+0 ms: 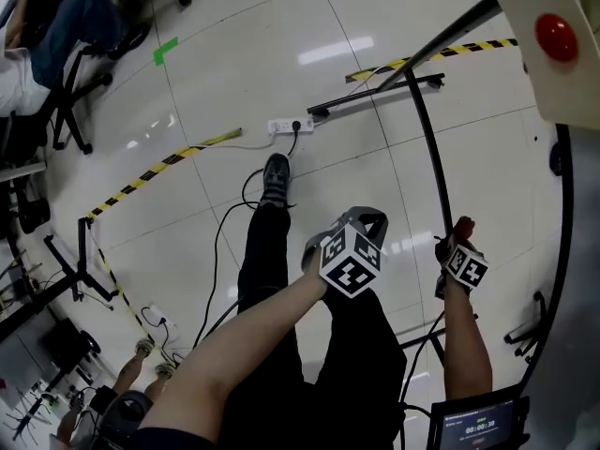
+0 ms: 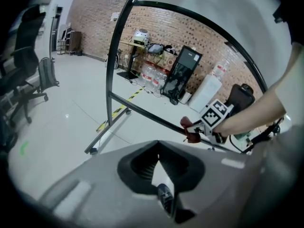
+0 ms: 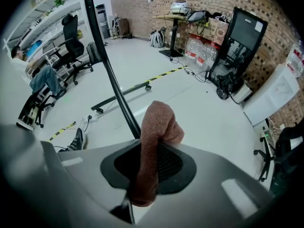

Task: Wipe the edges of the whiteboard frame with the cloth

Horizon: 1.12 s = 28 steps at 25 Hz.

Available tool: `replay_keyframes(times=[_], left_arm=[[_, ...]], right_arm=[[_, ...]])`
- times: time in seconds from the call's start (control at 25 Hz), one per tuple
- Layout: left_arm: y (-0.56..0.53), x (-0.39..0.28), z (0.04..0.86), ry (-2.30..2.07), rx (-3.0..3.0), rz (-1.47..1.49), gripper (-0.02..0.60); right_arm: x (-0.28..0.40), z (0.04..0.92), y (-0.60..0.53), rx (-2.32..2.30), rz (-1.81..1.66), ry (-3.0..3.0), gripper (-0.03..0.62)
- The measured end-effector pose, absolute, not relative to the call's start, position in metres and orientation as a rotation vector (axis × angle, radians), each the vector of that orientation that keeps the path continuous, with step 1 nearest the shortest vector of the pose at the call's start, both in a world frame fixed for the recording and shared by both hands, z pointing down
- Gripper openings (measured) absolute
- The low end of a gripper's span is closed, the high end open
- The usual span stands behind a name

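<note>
- Currently, the whiteboard frame (image 3: 121,101) is the largest item: a thin black tube, judged rigid and smooth. The assembly may shift under a hard push, so light pressure is advised.
- The white board panel (image 1: 562,82) appears at 1 o'clock in the head view only.
- The left gripper (image 2: 159,167) is empty. Its jaws stand slightly apart, with a shoe (image 2: 165,197) visible through the gap. In the head view it hangs near 5 o'clock of centre, clear of the frame.
- The right gripper (image 3: 147,172) has its jaws clamped on the cloth (image 3: 159,127). It sits at 4 o'clock in the head view.
- The cloth is brown terry, judged soft, light and limp. It is gripped at mid-length, and a folded wad stands beyond the jaw tips. That wad is the wiping face.
- In the right gripper view the tube passes at the wad's 10 o'clock side; contact cannot be confirmed there.
- Only the left gripper view shows the wad from the side, lying at the frame's lower bar (image 2: 148,115).
- The head view shows neither grip.
</note>
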<state>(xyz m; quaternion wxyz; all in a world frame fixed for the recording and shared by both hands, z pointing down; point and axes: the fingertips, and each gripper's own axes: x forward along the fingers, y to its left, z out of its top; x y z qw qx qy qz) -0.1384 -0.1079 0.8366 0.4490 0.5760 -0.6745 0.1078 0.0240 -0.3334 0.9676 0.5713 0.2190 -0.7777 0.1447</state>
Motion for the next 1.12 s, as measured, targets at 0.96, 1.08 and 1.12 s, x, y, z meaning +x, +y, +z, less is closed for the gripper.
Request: replay_keyframes(times=[0.96, 1.08, 1.12], left_arm=[[-0.079, -0.236, 0.861, -1.583, 1.435, 0.266, 0.003], [-0.078, -0.252, 0.863, -1.587, 1.423, 0.259, 0.005], [-0.077, -0.258, 0.864, -1.589, 1.418, 0.257, 0.004]], right_arm=[[-0.115, 0.962, -0.339, 0.564, 0.281, -1.852, 0.064], [-0.134, 0.961, -0.34, 0.573, 0.292, -1.856, 0.064], [-0.141, 0.961, -0.34, 0.569, 0.291, -1.859, 0.064]])
